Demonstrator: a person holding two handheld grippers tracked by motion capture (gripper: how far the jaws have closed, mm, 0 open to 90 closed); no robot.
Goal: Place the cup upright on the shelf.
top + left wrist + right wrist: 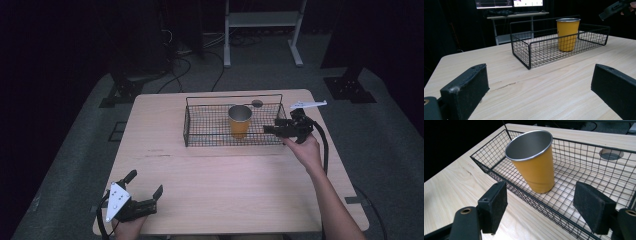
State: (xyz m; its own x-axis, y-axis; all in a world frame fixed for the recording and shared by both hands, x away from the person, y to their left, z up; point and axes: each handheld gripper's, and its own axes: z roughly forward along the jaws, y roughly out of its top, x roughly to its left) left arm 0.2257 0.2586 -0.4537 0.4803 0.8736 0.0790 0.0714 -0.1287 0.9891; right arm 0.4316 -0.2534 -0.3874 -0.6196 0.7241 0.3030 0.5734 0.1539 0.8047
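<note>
Cup point(534, 162), yellow, upright in wire basket point(489, 171). Right gripper point(540, 207) spread, empty, at basket's right end. Left gripper point(145, 187) spread, near-left. Advice: clear rim before closing.

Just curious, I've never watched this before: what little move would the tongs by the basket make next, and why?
Probably the right tongs ease forward toward the yellow cup. Their jaws stand open and empty at the wire basket edge, aimed at the upright cup, still apart from it.
</note>
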